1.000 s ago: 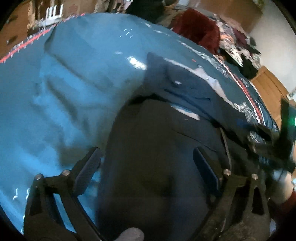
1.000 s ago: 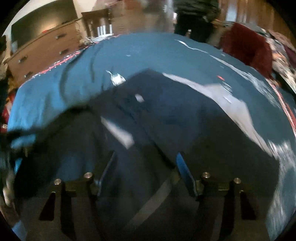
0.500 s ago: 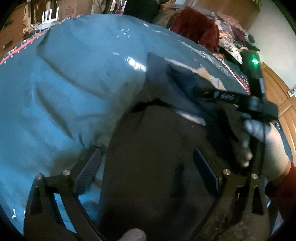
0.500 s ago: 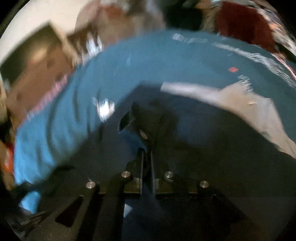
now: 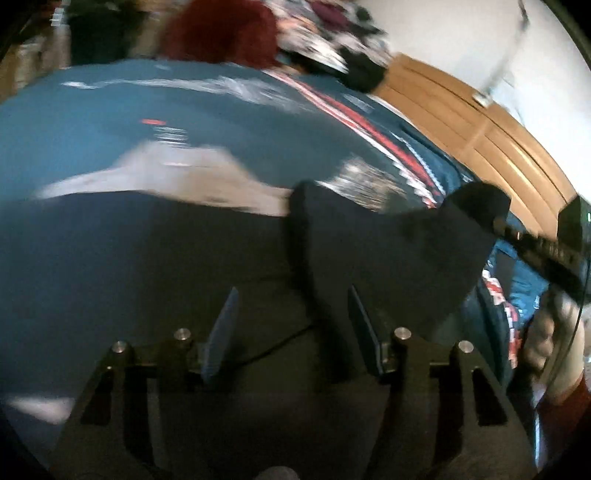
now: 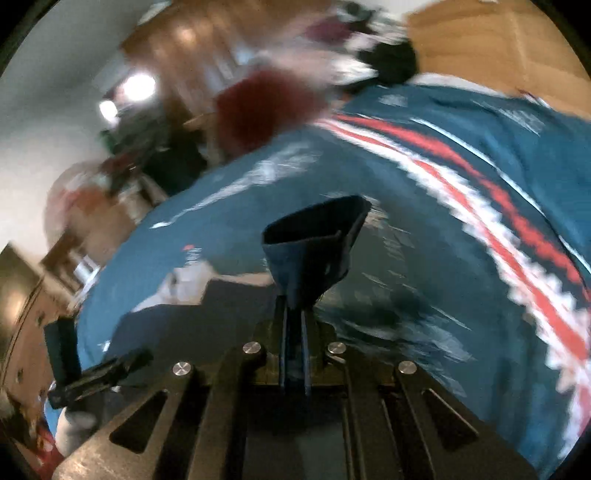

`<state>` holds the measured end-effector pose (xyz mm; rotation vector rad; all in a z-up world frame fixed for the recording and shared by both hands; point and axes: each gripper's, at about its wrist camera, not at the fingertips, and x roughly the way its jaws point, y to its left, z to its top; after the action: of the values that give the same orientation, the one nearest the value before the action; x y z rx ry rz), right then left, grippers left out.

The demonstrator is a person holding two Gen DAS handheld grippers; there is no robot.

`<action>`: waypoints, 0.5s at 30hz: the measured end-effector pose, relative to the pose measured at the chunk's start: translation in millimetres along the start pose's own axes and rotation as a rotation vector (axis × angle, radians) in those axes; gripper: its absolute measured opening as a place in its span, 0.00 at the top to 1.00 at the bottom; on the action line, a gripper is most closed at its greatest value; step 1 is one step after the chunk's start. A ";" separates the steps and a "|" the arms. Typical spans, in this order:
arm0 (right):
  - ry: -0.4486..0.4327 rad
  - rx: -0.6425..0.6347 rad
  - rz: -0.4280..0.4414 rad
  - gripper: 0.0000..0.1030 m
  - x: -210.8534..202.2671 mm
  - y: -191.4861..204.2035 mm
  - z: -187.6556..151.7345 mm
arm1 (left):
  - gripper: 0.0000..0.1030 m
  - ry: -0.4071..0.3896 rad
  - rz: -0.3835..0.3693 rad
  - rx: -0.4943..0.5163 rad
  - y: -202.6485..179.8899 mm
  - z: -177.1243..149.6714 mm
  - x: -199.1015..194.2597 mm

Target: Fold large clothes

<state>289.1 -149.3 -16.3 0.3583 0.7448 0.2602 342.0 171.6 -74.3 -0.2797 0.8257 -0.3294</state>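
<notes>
Pinching dark garment (image 6: 314, 240) fabric, right gripper (image 6: 293, 325) clamped — left gripper (image 5: 291, 314) wide.

Garment (image 5: 184, 277) on bedspread (image 5: 92, 122), clothes pile (image 5: 221, 33) behind, garment corner (image 6: 314, 240) between jaws

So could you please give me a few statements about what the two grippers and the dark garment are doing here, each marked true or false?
1. The right gripper is shut on a corner of the dark garment. True.
2. The left gripper is clamped on the garment. False: its jaws stand apart, with cloth between them but not pinched.
3. The garment lies over a teal bedspread with a red and white patterned border. True.
4. The bedspread is plain yellow. False: it is teal.
</notes>
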 end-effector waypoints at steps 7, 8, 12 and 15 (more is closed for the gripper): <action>0.033 0.140 -0.015 0.93 5.1 -73.4 -29.1 | 0.34 0.219 0.193 0.247 -68.2 -38.1 96.6; 0.032 0.154 -0.013 0.93 7.7 -78.9 -32.3 | 0.36 0.210 0.154 0.197 -63.8 -35.9 84.4; 0.019 0.181 0.000 0.93 14.4 -91.2 -29.2 | 0.41 0.050 0.043 -0.003 -23.2 -34.7 15.3; -0.002 0.179 0.022 0.93 20.8 -77.7 -6.9 | 0.42 -0.016 0.095 -0.152 28.1 -44.1 -28.6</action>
<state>307.1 -211.0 -65.2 0.5370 0.7642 0.2141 295.7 203.4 -94.0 -0.3833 0.8469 -0.1754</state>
